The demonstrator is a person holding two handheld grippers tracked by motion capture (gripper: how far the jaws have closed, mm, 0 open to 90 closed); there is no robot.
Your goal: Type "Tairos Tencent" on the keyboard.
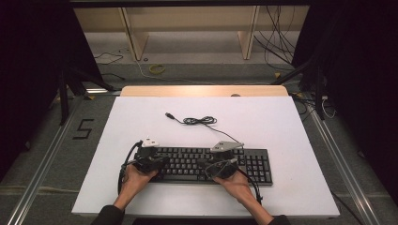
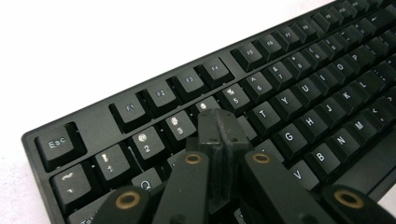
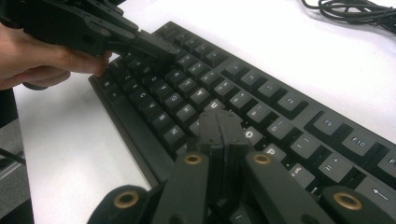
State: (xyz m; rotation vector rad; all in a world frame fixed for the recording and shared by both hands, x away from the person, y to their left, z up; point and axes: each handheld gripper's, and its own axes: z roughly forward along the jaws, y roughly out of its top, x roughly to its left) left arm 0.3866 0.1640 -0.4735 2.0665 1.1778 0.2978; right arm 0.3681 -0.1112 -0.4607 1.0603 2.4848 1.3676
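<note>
A black keyboard [image 1: 211, 164] lies on the white table top [image 1: 141, 126] near its front edge. Its cable [image 1: 199, 121] trails back to a loose coil and a USB plug [image 1: 169, 115]. My left gripper [image 1: 164, 161] is shut and empty, its tips [image 2: 219, 123] resting over the number row near the 4 key of the keyboard [image 2: 289, 93]. My right gripper [image 1: 203, 164] is shut too, with its tips [image 3: 219, 123] over the letter keys near I and O of the keyboard [image 3: 261, 98]. The left gripper [image 3: 161, 46] and its hand [image 3: 37, 60] show farther off in the right gripper view.
Beyond the table stands a wooden shelf frame [image 1: 136, 37]. Loose cables [image 1: 281, 42] and a yellow ring [image 1: 157, 69] lie on the floor. Black stand legs [image 1: 70, 79] flank the table on both sides. Bare white surface lies behind the keyboard.
</note>
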